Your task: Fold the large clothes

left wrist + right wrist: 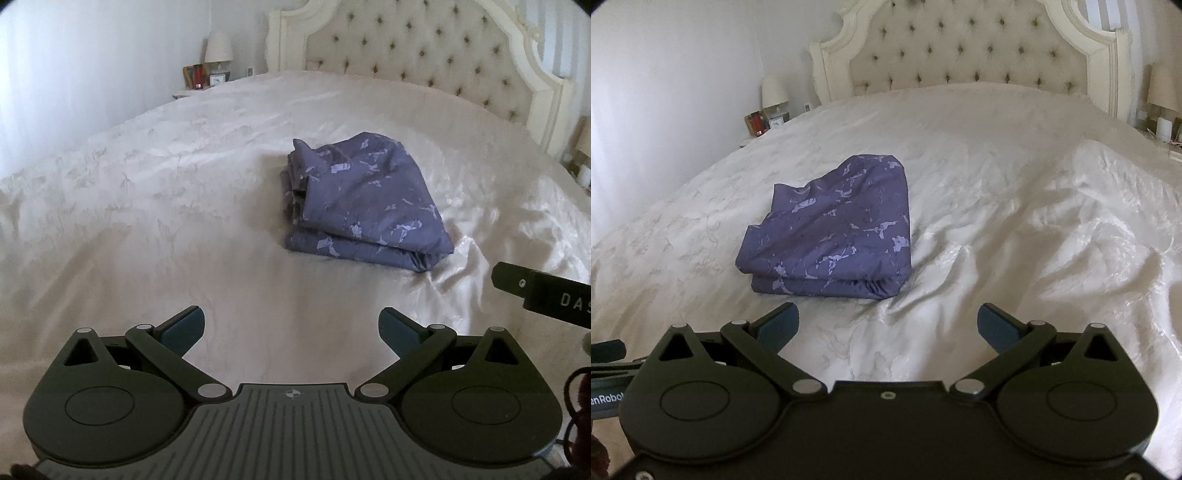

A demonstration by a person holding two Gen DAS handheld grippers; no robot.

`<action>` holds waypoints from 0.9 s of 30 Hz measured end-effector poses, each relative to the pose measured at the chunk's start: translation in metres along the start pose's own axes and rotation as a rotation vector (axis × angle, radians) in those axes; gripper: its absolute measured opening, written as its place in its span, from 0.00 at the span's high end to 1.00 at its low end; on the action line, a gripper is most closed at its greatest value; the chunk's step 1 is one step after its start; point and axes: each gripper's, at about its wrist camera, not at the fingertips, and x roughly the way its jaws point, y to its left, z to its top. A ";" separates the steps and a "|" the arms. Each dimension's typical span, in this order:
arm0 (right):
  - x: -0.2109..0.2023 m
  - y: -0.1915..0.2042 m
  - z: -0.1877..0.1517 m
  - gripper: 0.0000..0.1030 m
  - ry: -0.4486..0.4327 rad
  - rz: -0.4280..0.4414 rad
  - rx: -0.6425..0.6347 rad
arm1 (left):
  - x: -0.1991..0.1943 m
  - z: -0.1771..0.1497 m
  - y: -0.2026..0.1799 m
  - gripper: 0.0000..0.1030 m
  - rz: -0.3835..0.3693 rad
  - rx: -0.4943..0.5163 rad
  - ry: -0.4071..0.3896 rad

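Note:
A purple patterned cloth point(362, 199) lies folded into a thick rectangular bundle on the white bedspread point(147, 192). It also shows in the right wrist view point(834, 229), left of centre. My left gripper point(291, 328) is open and empty, held above the bed short of the bundle and to its left. My right gripper point(886, 325) is open and empty, short of the bundle's near right corner. Part of the right gripper's body shows at the right edge of the left wrist view point(546, 299).
A tufted cream headboard point(967, 48) stands at the far end of the bed. A nightstand with a lamp point(774, 92) and small items is at the far left. Another lamp point(1161, 88) stands at the far right. The bedspread is wrinkled on the right point(1071, 229).

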 end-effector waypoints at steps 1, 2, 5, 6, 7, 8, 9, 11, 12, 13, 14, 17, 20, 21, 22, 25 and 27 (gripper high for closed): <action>0.000 0.000 -0.001 0.01 0.003 0.000 0.003 | 0.000 -0.001 0.000 0.01 0.000 -0.001 0.002; 0.002 0.000 -0.001 0.01 0.007 0.001 0.005 | 0.001 -0.001 0.000 0.01 -0.001 -0.004 0.004; 0.005 0.000 -0.004 0.01 0.029 0.005 0.011 | 0.002 -0.003 0.002 0.01 0.000 -0.011 0.013; 0.006 0.000 -0.005 0.01 0.032 0.006 0.012 | 0.002 -0.004 0.003 0.01 0.001 -0.012 0.014; 0.006 0.001 -0.006 0.01 0.036 0.005 0.010 | 0.002 -0.005 0.004 0.01 0.003 -0.012 0.015; 0.007 0.002 -0.007 0.01 0.039 0.004 0.007 | 0.003 -0.005 0.004 0.01 0.004 -0.013 0.017; 0.007 0.003 -0.007 0.01 0.043 0.002 0.004 | 0.004 -0.005 0.005 0.01 0.005 -0.014 0.019; 0.009 0.005 -0.008 0.01 0.054 -0.008 0.000 | 0.006 -0.007 0.006 0.01 0.009 -0.018 0.025; 0.010 0.005 -0.008 0.01 0.060 -0.014 -0.001 | 0.006 -0.008 0.007 0.01 0.010 -0.020 0.026; 0.010 0.005 -0.009 0.01 0.064 -0.020 -0.002 | 0.007 -0.008 0.008 0.01 0.011 -0.022 0.029; 0.011 0.006 -0.009 0.01 0.071 -0.027 -0.003 | 0.008 -0.009 0.009 0.01 0.011 -0.023 0.031; 0.014 0.005 -0.010 0.01 0.086 -0.041 -0.006 | 0.010 -0.010 0.010 0.01 0.016 -0.023 0.040; 0.016 0.006 -0.012 0.01 0.096 -0.051 -0.008 | 0.011 -0.012 0.010 0.01 0.023 -0.018 0.044; 0.016 0.006 -0.012 0.01 0.099 -0.055 -0.010 | 0.012 -0.012 0.010 0.01 0.024 -0.016 0.045; 0.017 0.006 -0.013 0.01 0.101 -0.058 -0.013 | 0.012 -0.013 0.010 0.01 0.027 -0.015 0.047; 0.017 0.007 -0.013 0.01 0.105 -0.061 -0.016 | 0.013 -0.014 0.010 0.01 0.031 -0.015 0.050; 0.017 0.008 -0.013 0.01 0.107 -0.061 -0.017 | 0.013 -0.014 0.011 0.01 0.031 -0.015 0.050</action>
